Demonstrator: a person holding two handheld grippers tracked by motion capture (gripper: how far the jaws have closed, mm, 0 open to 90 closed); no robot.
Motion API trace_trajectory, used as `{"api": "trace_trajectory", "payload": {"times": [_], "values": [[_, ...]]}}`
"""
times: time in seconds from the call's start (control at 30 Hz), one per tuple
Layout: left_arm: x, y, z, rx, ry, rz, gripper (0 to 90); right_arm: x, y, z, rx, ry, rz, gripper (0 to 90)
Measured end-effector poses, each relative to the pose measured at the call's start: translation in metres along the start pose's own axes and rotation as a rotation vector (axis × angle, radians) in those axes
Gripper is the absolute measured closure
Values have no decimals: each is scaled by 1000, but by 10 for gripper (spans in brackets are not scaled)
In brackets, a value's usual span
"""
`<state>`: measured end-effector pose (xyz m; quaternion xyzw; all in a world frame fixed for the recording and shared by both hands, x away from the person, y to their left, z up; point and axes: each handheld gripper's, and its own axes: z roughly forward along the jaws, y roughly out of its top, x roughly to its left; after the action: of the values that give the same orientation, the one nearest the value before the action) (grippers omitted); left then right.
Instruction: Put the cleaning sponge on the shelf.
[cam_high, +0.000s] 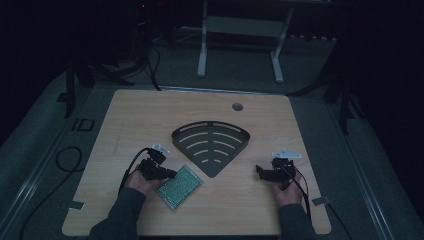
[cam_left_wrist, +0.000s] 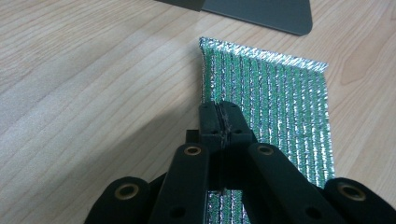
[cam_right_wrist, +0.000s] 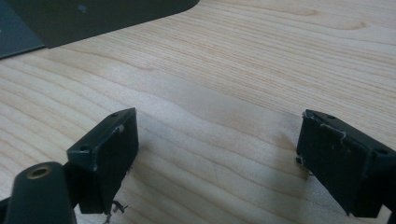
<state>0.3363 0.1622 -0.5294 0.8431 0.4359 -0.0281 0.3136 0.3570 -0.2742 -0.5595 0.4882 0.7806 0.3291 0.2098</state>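
A flat green and silver foil pouch (cam_high: 179, 186) lies on the wooden table (cam_high: 150, 115) near the front left. My left gripper (cam_high: 170, 174) rests at the pouch's upper left edge. In the left gripper view its jaws (cam_left_wrist: 219, 114) are pressed together just above the pouch (cam_left_wrist: 280, 102), with nothing visible between them. My right gripper (cam_high: 260, 171) sits at the front right, pointing left. In the right gripper view it (cam_right_wrist: 217, 126) stands wide open over bare wood, holding nothing.
A black fan-shaped slotted rack (cam_high: 211, 142) lies flat mid-table between and beyond the grippers; its corner shows in the left gripper view (cam_left_wrist: 261, 14) and in the right gripper view (cam_right_wrist: 93, 14). A round cable hole (cam_high: 237, 106) is near the far edge.
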Motion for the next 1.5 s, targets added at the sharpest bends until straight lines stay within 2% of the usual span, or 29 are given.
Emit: {"api": "trace_trajectory", "payload": {"times": [0.17, 0.43, 0.9, 1.23, 1.5], "values": [[-2, 1, -4, -18, -23, -12, 900, 0, 0, 0, 0, 0, 0, 122], [-4, 8, -13, -58, -31, -12, 900, 0, 0, 0, 0, 0, 1, 122], [-7, 17, -21, -81, -29, -9, 900, 0, 0, 0, 0, 0, 1, 122], [-13, 30, -27, -102, -24, 0, 899, 0, 0, 0, 0, 0, 1, 122], [-18, 42, -26, -126, -35, 2, 899, 0, 0, 0, 0, 0, 1, 122]]}}
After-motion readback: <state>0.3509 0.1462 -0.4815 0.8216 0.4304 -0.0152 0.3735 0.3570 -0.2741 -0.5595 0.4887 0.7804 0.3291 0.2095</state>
